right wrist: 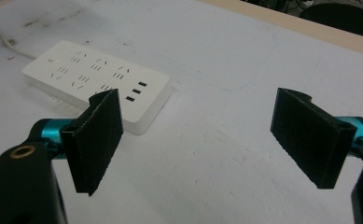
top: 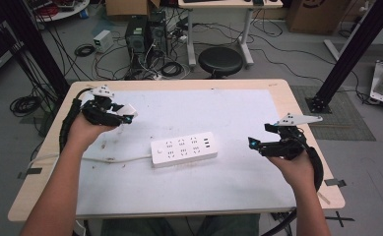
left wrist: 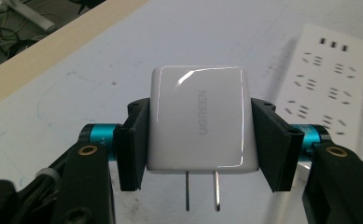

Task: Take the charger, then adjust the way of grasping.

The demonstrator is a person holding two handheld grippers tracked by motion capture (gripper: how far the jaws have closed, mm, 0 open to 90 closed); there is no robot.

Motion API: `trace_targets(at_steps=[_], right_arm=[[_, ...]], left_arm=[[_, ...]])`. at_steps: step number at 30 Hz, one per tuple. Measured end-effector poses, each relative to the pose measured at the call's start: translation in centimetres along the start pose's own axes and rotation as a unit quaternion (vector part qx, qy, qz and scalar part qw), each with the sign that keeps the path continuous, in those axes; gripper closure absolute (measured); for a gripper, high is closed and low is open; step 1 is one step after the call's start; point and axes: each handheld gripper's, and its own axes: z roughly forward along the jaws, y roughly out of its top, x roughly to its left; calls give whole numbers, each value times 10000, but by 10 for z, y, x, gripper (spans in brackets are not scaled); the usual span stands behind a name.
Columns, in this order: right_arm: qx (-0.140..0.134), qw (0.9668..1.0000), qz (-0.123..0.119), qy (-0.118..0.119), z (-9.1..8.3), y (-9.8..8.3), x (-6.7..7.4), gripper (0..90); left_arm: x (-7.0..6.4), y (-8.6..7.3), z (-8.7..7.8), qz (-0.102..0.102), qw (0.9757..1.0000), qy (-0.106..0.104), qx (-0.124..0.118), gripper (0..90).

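A white UGREEN plug-in charger [left wrist: 198,121] sits between the pads of my left gripper [left wrist: 202,142], which is shut on its two sides, with the two metal prongs pointing back toward the camera. In the high view this gripper [top: 123,117] holds the charger [top: 129,111] above the left part of the white mat. A white power strip [top: 183,148] lies flat at the middle of the mat, its USB ports at the right end; it also lies ahead of the left gripper [left wrist: 328,88]. My right gripper [top: 254,143] hovers to the strip's right, open and with nothing between its jaws [right wrist: 205,135], and the power strip [right wrist: 95,79] lies beyond its left pad.
The strip's white cord [top: 110,160] runs left across the mat and off the table's left edge. The white mat [top: 228,113] covers most of the wooden table [top: 297,113]. Behind the table stand a black stool [top: 220,61], computer towers and loose floor cables.
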Motion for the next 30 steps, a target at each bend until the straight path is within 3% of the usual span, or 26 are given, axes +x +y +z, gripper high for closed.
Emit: trace_targets(at_steps=[7,22,26,27,30], right_arm=[[22,10000,13,-3,0,3,2,174],[58,10000,3,55,8,4,3,174],[74,9999,-56,90,8,7,6,174],[44,9998,-82,185,9,10,9,174],[18,9995,-71,318,11,13,14,174]], left_arm=[[-21,-6,-17,179,9991,-348,-180,425],[-32,-7,-10,368,9978,-534,-143,425],[-42,-4,-8,527,9963,-643,-205,425],[-51,-1,-6,667,9948,-717,-281,425],[-60,3,-4,813,9928,-807,-362,425]])
